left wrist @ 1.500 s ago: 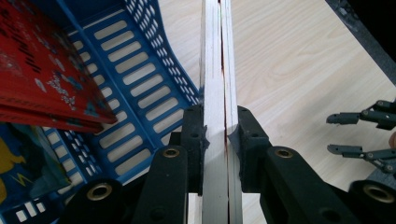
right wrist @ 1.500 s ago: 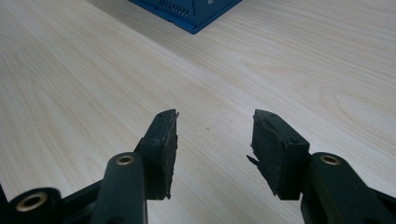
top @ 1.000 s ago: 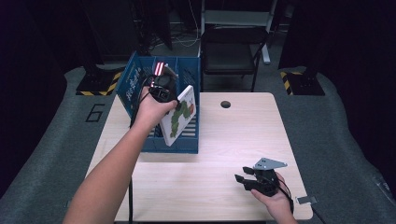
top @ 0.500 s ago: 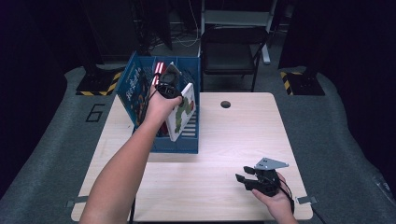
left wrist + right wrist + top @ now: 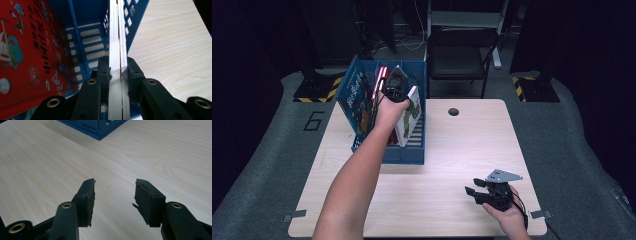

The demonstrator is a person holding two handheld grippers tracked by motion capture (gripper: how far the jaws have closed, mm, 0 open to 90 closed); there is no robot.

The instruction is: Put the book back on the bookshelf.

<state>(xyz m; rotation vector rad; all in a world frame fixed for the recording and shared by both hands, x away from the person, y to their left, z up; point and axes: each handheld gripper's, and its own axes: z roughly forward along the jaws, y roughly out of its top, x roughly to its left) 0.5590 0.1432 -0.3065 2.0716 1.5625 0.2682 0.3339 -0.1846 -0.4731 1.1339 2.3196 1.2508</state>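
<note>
A blue slatted crate (image 5: 414, 152) stands at the back left of the wooden table (image 5: 462, 145). My left gripper (image 5: 395, 90) reaches into it and is shut on a thin white-edged book with a green cover (image 5: 408, 117), which leans against the crate's right wall. In the left gripper view both jaws clamp that book's edge (image 5: 117, 50), with a red picture book (image 5: 27, 50) standing to the left inside the crate (image 5: 87, 47). Near the table's front right, my right gripper (image 5: 474, 192) rests low, open and empty. The right gripper view has its jaws (image 5: 113, 192) spread over bare wood.
A blue-covered book (image 5: 354, 102) leans on the crate's left side, with a red one behind it. A dark round hole (image 5: 453, 111) marks the table's far middle. A black chair (image 5: 459, 57) stands beyond the table. The crate's corner (image 5: 98, 127) appears far off in the right gripper view.
My left gripper has carried the green book deeper and farther back into the crate, toward its right wall. The right gripper has stayed where it was.
</note>
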